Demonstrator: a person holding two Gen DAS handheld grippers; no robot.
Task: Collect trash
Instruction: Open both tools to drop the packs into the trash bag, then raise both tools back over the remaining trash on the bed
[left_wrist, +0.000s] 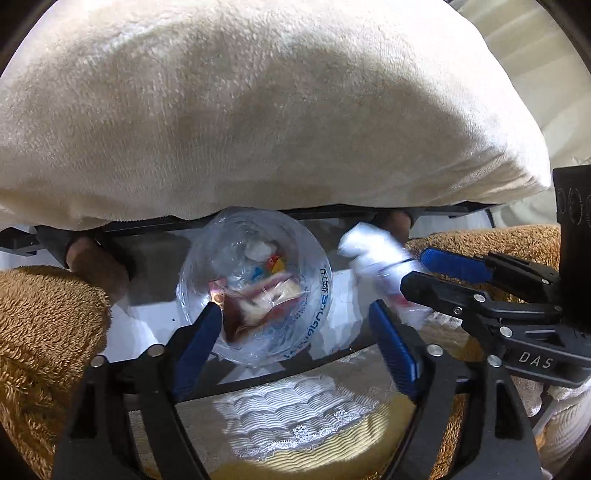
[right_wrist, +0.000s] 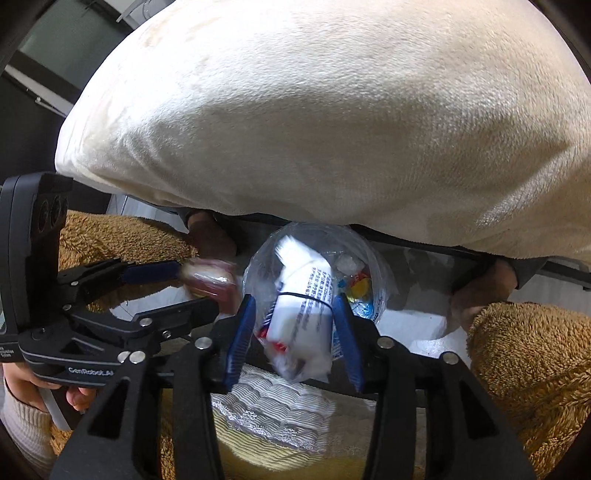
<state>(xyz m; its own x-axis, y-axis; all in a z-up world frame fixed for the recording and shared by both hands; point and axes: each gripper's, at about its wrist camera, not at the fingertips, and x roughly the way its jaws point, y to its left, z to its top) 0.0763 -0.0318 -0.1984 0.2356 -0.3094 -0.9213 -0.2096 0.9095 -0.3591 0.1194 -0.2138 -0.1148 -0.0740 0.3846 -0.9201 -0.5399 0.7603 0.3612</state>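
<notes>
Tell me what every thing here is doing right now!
Left claw: open, pink wrapper between its fingers.
Right claw: open, white pack between its fingers.
Pink wrapper: crumpled, blurred.
White pack: rolled up, black band around it, blurred.
Clear bag: mouth open, a few colourful scraps inside.

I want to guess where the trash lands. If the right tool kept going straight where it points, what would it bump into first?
Probably the clear plastic bag lining the bin right below it. The white wrapper sits between the right tool's fingers, over the bag's open mouth, so it would go in first. Depth is hard to judge.
</notes>
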